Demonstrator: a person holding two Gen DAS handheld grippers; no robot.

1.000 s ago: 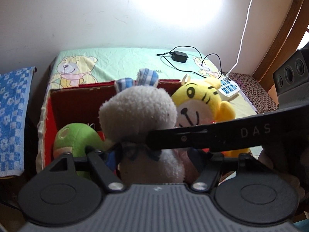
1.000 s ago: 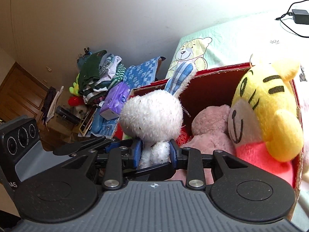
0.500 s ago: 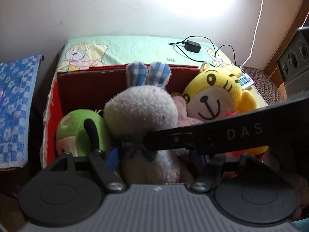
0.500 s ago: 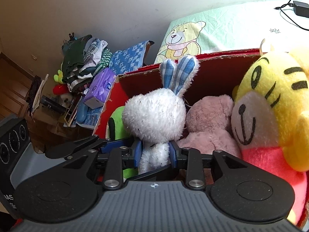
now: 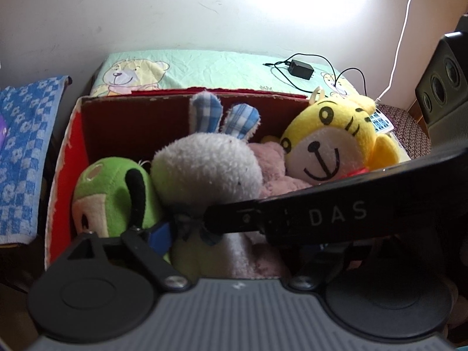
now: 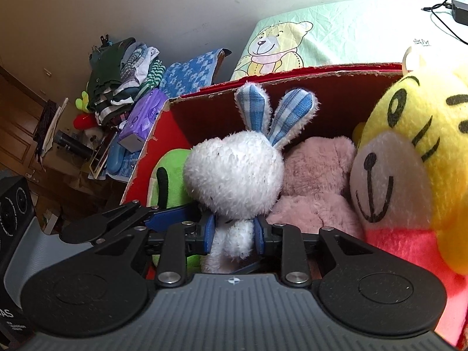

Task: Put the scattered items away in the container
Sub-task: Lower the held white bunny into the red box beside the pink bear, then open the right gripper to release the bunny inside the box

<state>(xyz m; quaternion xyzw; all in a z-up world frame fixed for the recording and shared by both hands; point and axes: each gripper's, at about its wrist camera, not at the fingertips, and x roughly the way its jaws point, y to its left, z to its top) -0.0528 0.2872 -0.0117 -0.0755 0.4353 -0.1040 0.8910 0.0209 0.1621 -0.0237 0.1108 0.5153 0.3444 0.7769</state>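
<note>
A white rabbit plush [image 6: 234, 172] with blue checked ears stands upright in the red cardboard box [image 6: 321, 73]. It sits between a green plush [image 5: 108, 193] and a pink plush [image 6: 316, 181], with a yellow tiger plush [image 5: 327, 143] at the right end. My right gripper [image 6: 234, 234] is shut on the rabbit's body, its blue pads still closing in from both sides. My left gripper [image 5: 234, 242] straddles the same rabbit with its jaws opening; its left pad [image 5: 159, 232] stands just off the fur. Its right finger is hidden behind the right gripper's body.
Behind the box lies a bed sheet [image 5: 204, 67] with a bear print, a black adapter [image 5: 301, 70] and cable on it. A power strip [image 5: 380, 121] sits at the right. A blue checked towel [image 5: 26, 146], a purple pack [image 6: 143, 117] and piled clothes [image 6: 122, 67] stand left.
The rabbit has sunk lower into the box between the green and pink plush. My left jaws have spread wide off it. The right gripper has stayed shut on it and come down with it.
</note>
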